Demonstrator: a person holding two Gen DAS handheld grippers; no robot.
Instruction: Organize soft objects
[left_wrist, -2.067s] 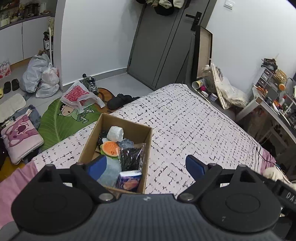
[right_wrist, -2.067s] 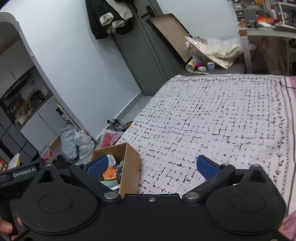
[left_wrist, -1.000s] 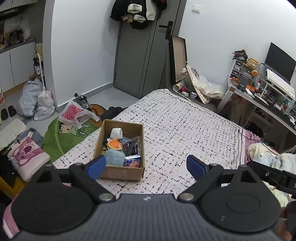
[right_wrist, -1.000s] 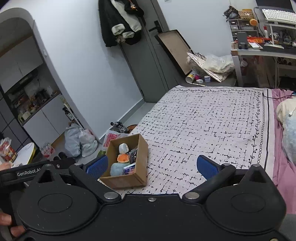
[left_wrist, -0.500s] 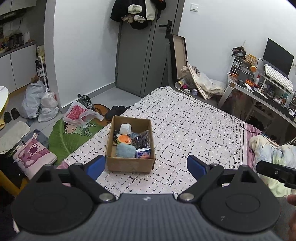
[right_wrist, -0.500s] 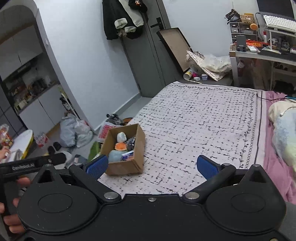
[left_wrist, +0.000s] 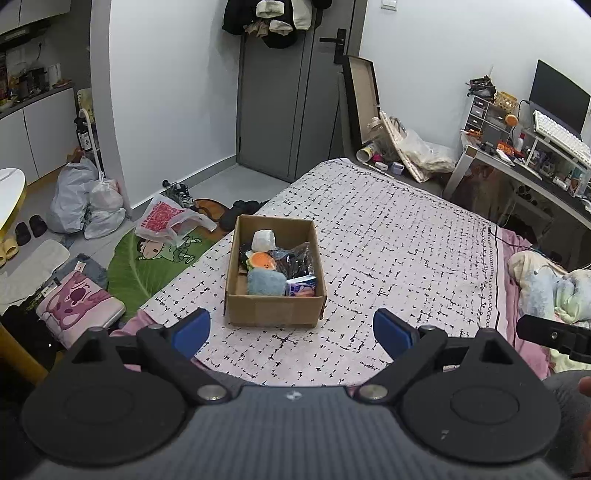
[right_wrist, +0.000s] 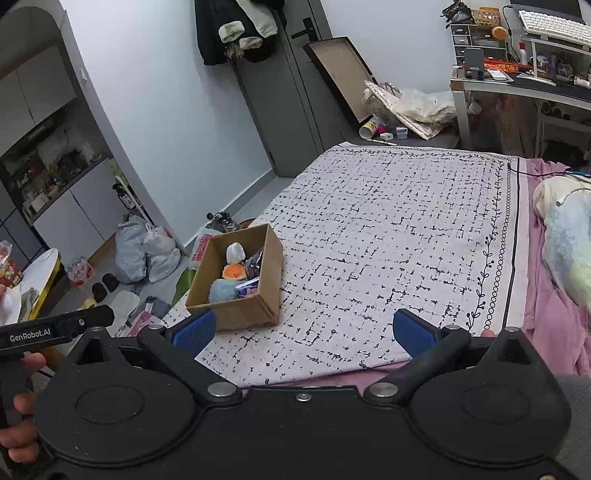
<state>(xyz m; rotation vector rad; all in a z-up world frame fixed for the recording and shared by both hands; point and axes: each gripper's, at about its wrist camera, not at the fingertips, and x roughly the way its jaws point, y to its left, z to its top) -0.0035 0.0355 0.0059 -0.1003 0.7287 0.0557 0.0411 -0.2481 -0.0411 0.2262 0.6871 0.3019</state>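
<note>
A brown cardboard box (left_wrist: 274, 312) sits on the patterned bedspread (left_wrist: 388, 258) near the bed's left corner. It holds several soft things: a white one (left_wrist: 263, 240), an orange plush (left_wrist: 261, 260), a blue fluffy one (left_wrist: 266, 282), a dark bag (left_wrist: 295, 260) and a small packet (left_wrist: 301, 286). The box also shows in the right wrist view (right_wrist: 236, 314). My left gripper (left_wrist: 291, 328) is open and empty, held back from the box. My right gripper (right_wrist: 303, 328) is open and empty, to the right of the box.
Crumpled bedding (left_wrist: 550, 291) lies at the bed's right side. Bags (left_wrist: 86, 203), a green mat (left_wrist: 147, 262) and a pink cushion (left_wrist: 79, 299) are on the floor at left. A desk (right_wrist: 524, 81) with a keyboard stands at the back right, a grey door (left_wrist: 280, 103) behind.
Both grippers have pulled back and up from the box, which now looks smaller and farther. Both stay open and empty.
</note>
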